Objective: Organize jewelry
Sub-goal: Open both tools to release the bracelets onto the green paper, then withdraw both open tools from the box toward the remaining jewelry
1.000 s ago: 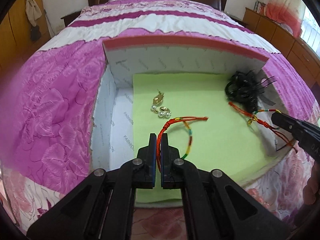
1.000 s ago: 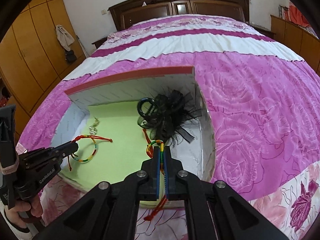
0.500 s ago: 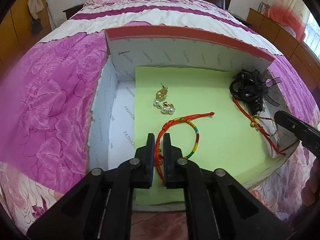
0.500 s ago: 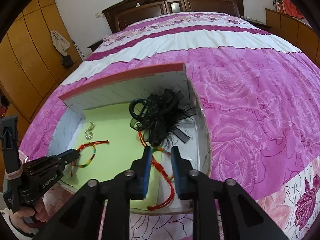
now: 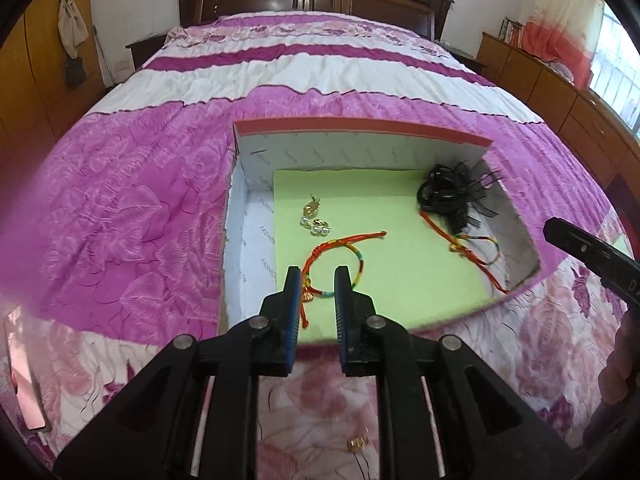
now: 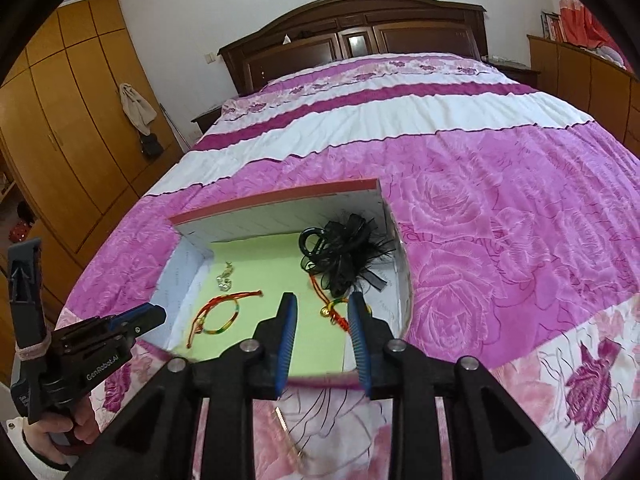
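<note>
Red-and-rainbow woven cord bracelets (image 5: pixel 338 258) lie released in your green-lined cardboard box (image 5: pixel 360 126); both tongs, left (image 5: pixel 316 276) and right (image 6: pixel 322 304), hang spread empty. Next, probably the small gold piece (image 5: pixel 357 444) at the bed's near edge.

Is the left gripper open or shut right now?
Open: the left gripper shows a clear gap between its fingers, and the bracelet lies loose in the box.

Box (image 5: pixel 360 148): one. Green liner (image 5: pixel 384 256): one. Braided cord bracelets: two (image 5: pixel 336 248), (image 5: pixel 476 248). Pearl-and-gold earring cluster (image 5: pixel 314 220): one. Black hair clip (image 5: pixel 456 196): one, at 2 o'clock.
</note>
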Tool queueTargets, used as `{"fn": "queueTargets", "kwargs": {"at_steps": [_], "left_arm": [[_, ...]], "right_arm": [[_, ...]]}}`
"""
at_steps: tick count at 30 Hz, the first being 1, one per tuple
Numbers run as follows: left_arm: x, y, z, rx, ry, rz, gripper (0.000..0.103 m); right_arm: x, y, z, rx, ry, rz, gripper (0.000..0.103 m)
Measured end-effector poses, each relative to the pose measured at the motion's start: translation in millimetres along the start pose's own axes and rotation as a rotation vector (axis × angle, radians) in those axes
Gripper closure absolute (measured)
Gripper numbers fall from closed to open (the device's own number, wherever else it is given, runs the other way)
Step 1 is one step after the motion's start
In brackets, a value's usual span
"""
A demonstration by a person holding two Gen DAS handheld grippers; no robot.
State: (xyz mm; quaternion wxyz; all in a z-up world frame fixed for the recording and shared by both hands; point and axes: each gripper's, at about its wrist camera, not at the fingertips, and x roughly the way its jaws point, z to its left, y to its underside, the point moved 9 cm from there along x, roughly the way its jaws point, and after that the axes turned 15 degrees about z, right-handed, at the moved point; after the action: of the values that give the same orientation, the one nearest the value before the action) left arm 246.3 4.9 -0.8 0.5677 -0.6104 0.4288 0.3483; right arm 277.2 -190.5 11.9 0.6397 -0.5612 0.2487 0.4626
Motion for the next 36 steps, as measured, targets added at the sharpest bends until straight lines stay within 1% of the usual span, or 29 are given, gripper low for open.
{"fn": "queueTargets", "kwargs": {"at_steps": [8, 13, 18, 23, 29, 36], "left_arm": [[-22.2, 19.3, -5.7, 0.011, 0.022, -0.002, 0.087], [-29.0, 36.3, -7.7, 0.019, 0.035, 0.002, 0.087], [-29.4, 52.7, -5.5, 0.007, 0.048, 0.016, 0.086], [-25.0, 66.2, -6.7, 0.004, 0.056, 0.039, 0.086], [-15.0, 79.2, -8.9, 0.008, 0.063, 0.068, 0.086], [-2.1, 90.2, -11.0, 0.002, 0.071, 0.1, 0.085]], "right_arm": [[-31.0, 20.0, 12.0, -0.009, -0.011, -0.024, 0.074], [-45.0, 35.4, 19.4, -0.02, -0.016, -0.033, 0.074], [-50.1, 49.2, 23.4, -0.02, -0.024, -0.023, 0.074], [-45.5, 65.4, 24.1, -0.018, -0.028, 0.0, 0.074], [-27.6, 85.5, 21.1, -0.004, -0.024, 0.058, 0.074], [-9.4, 100.5, 20.8, 0.002, -0.032, 0.107, 0.074]]}}
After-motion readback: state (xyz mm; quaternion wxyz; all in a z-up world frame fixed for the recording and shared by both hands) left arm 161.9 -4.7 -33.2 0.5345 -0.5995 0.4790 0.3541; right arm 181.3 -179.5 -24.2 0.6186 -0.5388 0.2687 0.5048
